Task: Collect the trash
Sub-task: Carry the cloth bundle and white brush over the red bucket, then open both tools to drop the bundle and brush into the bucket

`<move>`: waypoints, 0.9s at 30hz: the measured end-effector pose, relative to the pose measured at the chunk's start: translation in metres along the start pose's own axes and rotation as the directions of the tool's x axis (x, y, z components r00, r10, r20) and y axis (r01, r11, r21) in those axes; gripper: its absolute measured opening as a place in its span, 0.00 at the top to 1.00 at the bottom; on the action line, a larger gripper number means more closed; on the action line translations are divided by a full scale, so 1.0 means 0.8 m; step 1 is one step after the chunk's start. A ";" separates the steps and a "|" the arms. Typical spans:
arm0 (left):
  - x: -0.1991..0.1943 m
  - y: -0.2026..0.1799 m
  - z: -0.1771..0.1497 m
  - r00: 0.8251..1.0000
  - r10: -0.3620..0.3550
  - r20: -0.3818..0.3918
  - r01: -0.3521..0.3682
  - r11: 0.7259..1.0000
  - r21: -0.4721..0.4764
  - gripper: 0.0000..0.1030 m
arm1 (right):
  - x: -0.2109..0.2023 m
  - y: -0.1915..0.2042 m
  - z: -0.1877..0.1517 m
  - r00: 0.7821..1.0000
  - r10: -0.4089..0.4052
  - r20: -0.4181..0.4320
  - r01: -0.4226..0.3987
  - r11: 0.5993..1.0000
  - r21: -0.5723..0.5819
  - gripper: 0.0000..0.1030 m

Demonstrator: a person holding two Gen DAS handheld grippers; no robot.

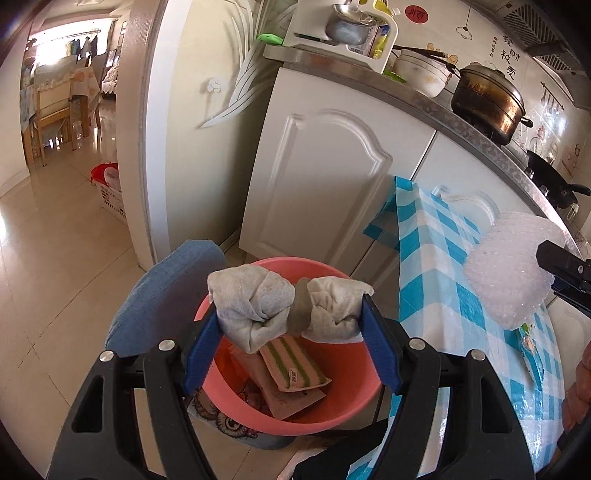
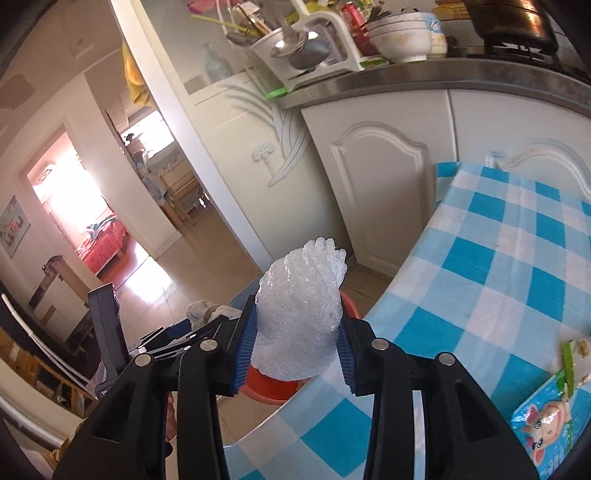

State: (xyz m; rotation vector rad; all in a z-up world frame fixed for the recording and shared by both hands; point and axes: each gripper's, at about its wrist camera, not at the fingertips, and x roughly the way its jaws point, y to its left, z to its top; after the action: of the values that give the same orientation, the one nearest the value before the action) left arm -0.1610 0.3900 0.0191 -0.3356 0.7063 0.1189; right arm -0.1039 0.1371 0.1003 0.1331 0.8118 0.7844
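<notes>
Trash bin [image 1: 334, 413], pink plastic, sits on floor by table w/ blue-checked cloth [image 1: 436, 266]; inside: striped pack [image 1: 295, 363] & tan packets. Left gripper [image 1: 290, 328] clamps rolled grey rag [image 1: 284, 308] right over bin. Right gripper [image 2: 295, 345] pinches bubble-wrap wad [image 2: 301, 317] near table edge, above bin rim. Snack packet [image 2: 546, 424] lies on cloth.

A red round sticker [image 1: 411, 14] on the wall bears "顺"; black characters [image 1: 503, 55] (partly legible) include "财".
</notes>
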 end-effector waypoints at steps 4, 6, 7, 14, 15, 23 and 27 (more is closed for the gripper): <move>0.017 -0.003 -0.006 1.000 0.013 -0.029 -0.012 1.000 0.020 0.30 | 0.049 0.012 -0.006 0.996 -0.001 -0.088 -0.001 1.000 -0.025 0.59; 0.025 -0.006 -0.008 0.999 0.024 -0.041 -0.023 0.999 0.031 0.30 | 0.070 0.014 -0.009 0.992 -0.010 -0.126 0.006 0.999 -0.031 0.59; 0.029 -0.006 -0.010 0.998 0.031 -0.046 -0.029 0.999 0.037 0.30 | 0.079 0.014 -0.012 0.990 -0.011 -0.142 0.007 0.999 -0.031 0.59; 0.047 -0.004 -0.017 0.995 0.065 -0.078 -0.061 0.996 0.060 0.28 | 0.115 0.015 -0.018 0.978 -0.038 -0.206 0.030 0.999 -0.042 0.54; 0.050 -0.003 -0.017 0.994 0.065 -0.087 -0.060 0.996 0.060 0.26 | 0.120 0.016 -0.017 0.977 -0.042 -0.210 0.034 0.999 -0.042 0.53; 0.068 -0.001 -0.027 0.988 0.073 -0.133 -0.066 0.996 0.054 0.18 | 0.124 0.015 -0.024 0.980 -0.040 -0.193 0.036 0.999 -0.024 0.26; 0.068 -0.004 -0.031 0.986 0.106 -0.132 -0.096 0.992 0.082 0.15 | 0.116 0.010 -0.026 0.985 -0.045 -0.165 0.044 0.999 -0.013 0.24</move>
State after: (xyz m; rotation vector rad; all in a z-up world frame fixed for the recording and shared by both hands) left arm -0.1346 0.3785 -0.0329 -0.2369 0.8609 0.1668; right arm -0.0836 0.2019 0.0331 0.0416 0.9653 0.7640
